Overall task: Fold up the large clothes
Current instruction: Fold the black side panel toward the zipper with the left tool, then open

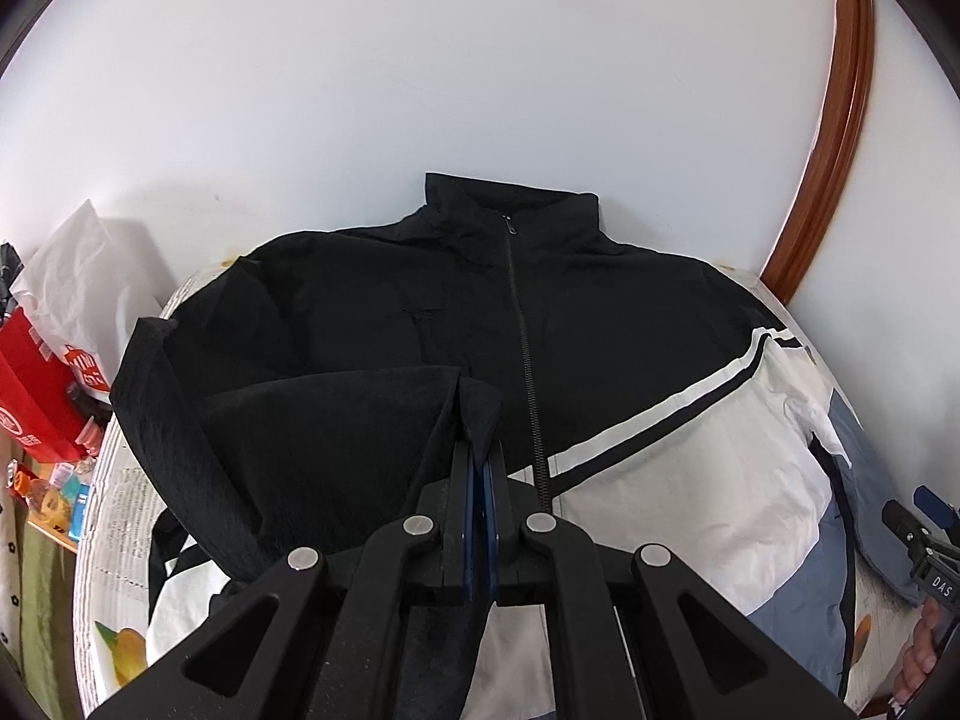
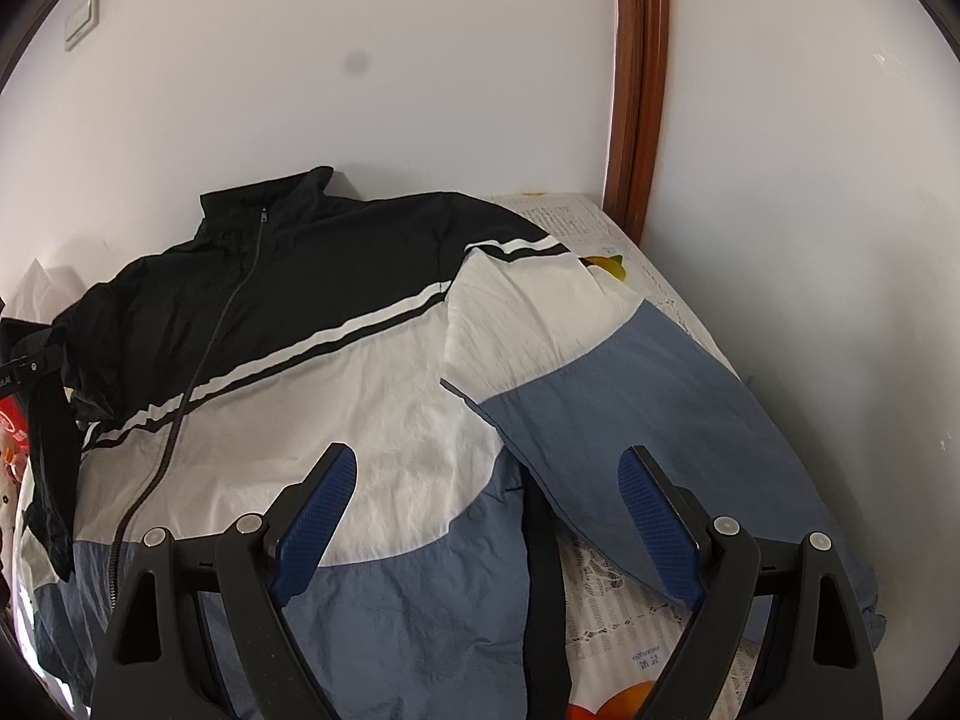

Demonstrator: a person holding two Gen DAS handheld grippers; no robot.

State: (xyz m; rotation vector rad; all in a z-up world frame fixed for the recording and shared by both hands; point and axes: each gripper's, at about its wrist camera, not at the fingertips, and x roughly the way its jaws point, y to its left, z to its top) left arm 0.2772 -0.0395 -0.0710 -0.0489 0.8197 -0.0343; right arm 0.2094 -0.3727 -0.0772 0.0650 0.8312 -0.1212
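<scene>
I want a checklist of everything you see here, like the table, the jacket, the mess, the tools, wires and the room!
Surface: table cover printed with text and fruit pictures, mostly hidden under the jacket.
Job's things: jacket, black, white and blue, zipped, lying front up with its collar against the wall; black sleeve pulled across the chest; other sleeve lying flat at the side.
Clutter: red bag, white plastic bag and small colourful packets beside the table.
Tools: left tool shut on the black sleeve's cuff; right tool open above the jacket, holding nothing.
Cables: nothing seen.
Surroundings: white wall, brown wooden frame, light switch.
</scene>
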